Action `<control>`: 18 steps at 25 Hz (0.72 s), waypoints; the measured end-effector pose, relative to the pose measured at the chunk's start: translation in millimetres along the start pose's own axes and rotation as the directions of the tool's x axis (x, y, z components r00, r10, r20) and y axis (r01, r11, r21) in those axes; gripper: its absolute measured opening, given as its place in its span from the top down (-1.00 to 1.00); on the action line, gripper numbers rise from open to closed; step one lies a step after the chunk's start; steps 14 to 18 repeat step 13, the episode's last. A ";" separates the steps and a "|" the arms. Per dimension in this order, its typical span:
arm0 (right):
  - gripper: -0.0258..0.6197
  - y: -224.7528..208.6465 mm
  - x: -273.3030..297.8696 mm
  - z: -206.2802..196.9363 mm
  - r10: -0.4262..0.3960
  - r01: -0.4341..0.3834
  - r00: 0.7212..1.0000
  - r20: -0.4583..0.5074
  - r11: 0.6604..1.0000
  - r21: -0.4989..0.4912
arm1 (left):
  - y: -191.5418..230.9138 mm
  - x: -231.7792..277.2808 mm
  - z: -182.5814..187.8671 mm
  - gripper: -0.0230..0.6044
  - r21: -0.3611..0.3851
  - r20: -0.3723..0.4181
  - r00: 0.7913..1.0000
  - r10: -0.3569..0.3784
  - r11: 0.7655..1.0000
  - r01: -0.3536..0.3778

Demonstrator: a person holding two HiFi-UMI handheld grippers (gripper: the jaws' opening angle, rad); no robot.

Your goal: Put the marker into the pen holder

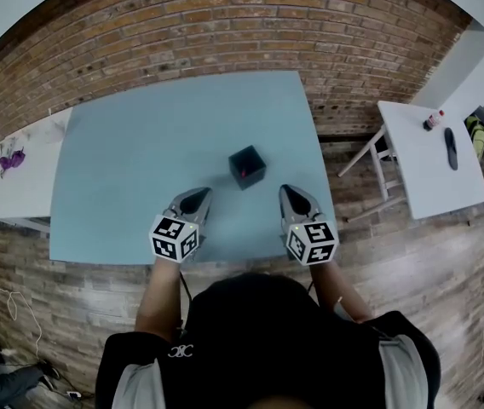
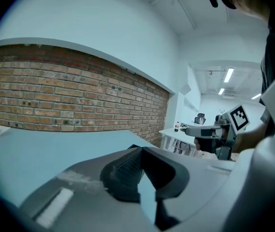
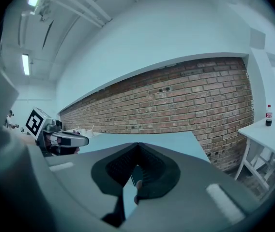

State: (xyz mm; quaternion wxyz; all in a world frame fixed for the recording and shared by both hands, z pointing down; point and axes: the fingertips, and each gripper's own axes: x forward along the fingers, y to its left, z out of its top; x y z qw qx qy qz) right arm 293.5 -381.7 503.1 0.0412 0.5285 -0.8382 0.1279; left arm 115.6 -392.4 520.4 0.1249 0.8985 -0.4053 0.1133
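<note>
A small black square pen holder (image 1: 247,167) stands on the blue table (image 1: 140,160), right of its middle, and something red, likely the marker (image 1: 244,172), shows inside it. My left gripper (image 1: 199,193) hovers over the table's near edge, left of and nearer than the holder, shut and empty. My right gripper (image 1: 290,189) is level with it on the holder's right, also shut. In the left gripper view the jaws (image 2: 140,151) meet, with a corner of the holder (image 2: 132,146) just behind them and the right gripper (image 2: 210,131) beyond. In the right gripper view the jaws (image 3: 137,146) meet, with a small dark shape behind them.
A white table (image 1: 421,164) at the right carries a bottle (image 1: 432,120) and a dark object (image 1: 451,147). Another white table (image 1: 16,177) at the left holds purple items (image 1: 10,158). A brick wall (image 2: 55,100) runs behind the blue table. The floor is brick-patterned.
</note>
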 end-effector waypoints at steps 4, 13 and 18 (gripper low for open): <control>0.92 -0.8 -1.6 -9.0 -0.001 0.001 1.000 -0.008 1.000 0.018 | -3.9 4.7 -4.6 0.91 -0.007 -0.006 1.000 -0.007 1.000 0.007; 0.91 -2.6 -1.9 -7.8 0.005 -0.004 1.000 -0.015 0.999 0.033 | -10.7 8.3 -6.2 0.91 0.007 -0.036 0.999 -0.009 1.000 0.009; 0.91 -2.6 -1.9 -7.8 0.005 -0.004 1.000 -0.015 0.999 0.033 | -10.7 8.3 -6.2 0.91 0.007 -0.036 0.999 -0.009 1.000 0.009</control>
